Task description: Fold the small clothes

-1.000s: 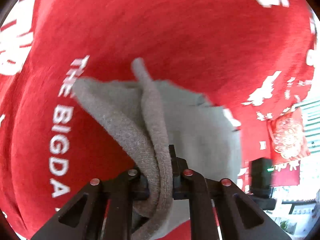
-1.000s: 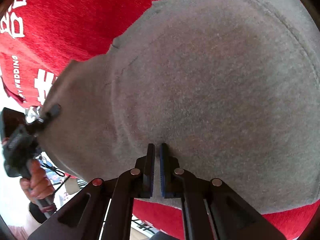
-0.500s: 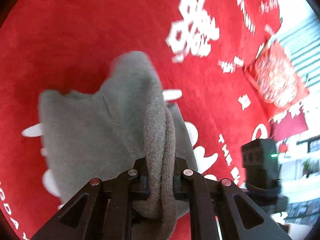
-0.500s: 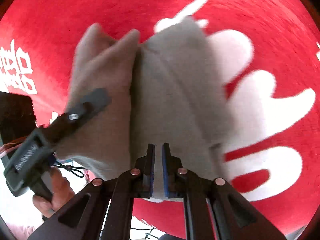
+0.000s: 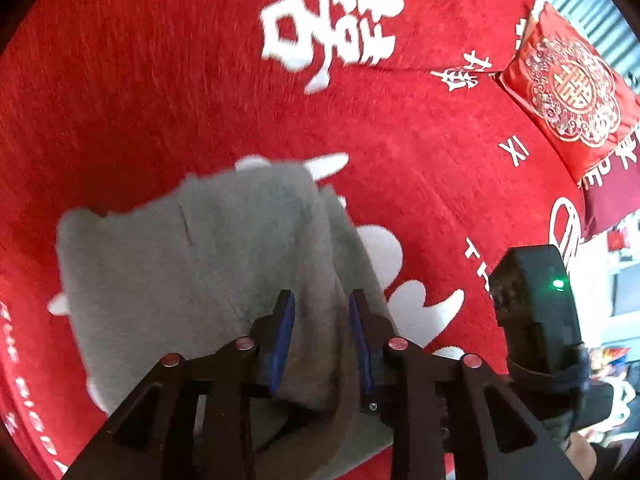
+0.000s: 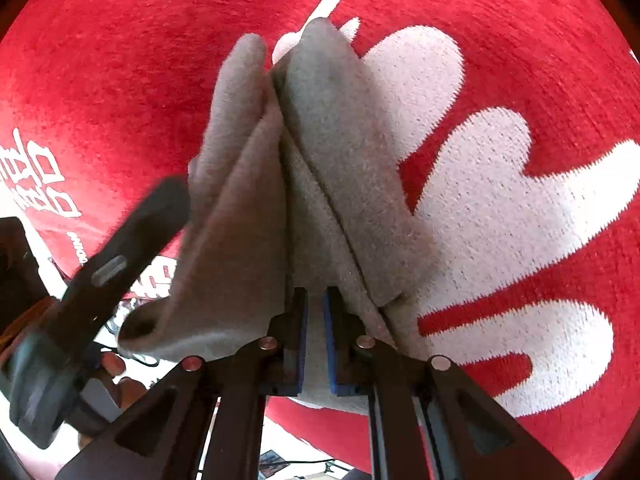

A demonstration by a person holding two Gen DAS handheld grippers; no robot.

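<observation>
A small grey knit garment (image 5: pixel 192 264) lies folded on a red blanket (image 5: pixel 160 80) with white lettering. My left gripper (image 5: pixel 320 304) is open just above the garment's near right edge; the cloth lies loose between its blue pads. In the right wrist view the garment (image 6: pixel 320 152) is bunched into upright folds. My right gripper (image 6: pixel 316 300) is nearly closed and pinches the garment's near edge. The left gripper's body (image 6: pixel 100 272) shows at that view's left.
A red embroidered cushion (image 5: pixel 568 92) lies at the far right of the blanket. The right gripper's body (image 5: pixel 536 312) with a green light sits at the right of the left wrist view. The blanket's edge and floor clutter show at the lower left of the right wrist view.
My left gripper has opened and let go of the thick grey fold it was holding. The garment has come down onto the blanket. The right gripper still pinches its edge.
</observation>
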